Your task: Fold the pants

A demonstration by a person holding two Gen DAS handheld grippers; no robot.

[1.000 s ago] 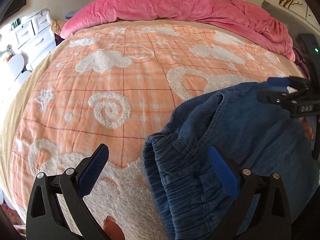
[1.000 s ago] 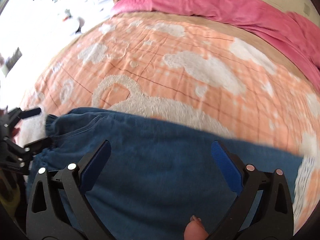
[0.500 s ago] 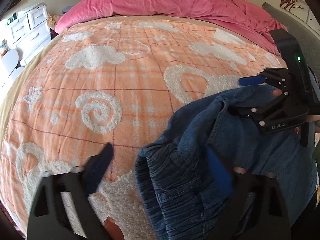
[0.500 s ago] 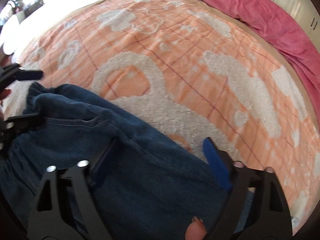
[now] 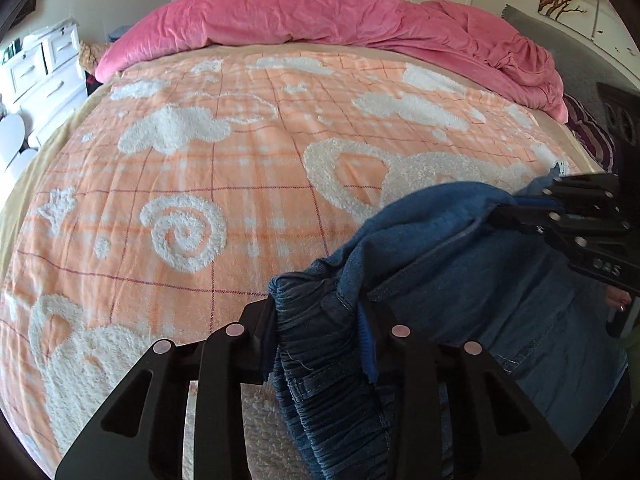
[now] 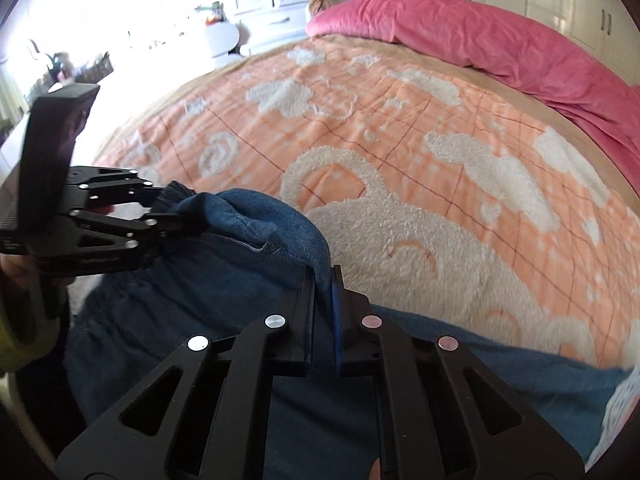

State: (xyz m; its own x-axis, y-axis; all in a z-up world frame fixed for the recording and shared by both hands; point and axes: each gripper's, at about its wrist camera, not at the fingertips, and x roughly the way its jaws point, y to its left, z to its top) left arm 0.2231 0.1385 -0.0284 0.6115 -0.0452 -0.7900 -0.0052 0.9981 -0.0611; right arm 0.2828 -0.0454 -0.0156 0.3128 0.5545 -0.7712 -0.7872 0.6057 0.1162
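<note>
Both claws have just closed on the denim pants point(image 5: 500, 300) on the orange blanket point(image 5: 224, 184): left gripper point(image 5: 320, 332) clamps the bunched waistband, right gripper point(image 6: 322, 304) pinches a raised fold. Pants' lower part cut off.

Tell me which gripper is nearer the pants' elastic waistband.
Left. The left gripper is clamped right on the gathered waistband. The right gripper pinches the pants farther along their raised edge, away from the waistband.
</note>
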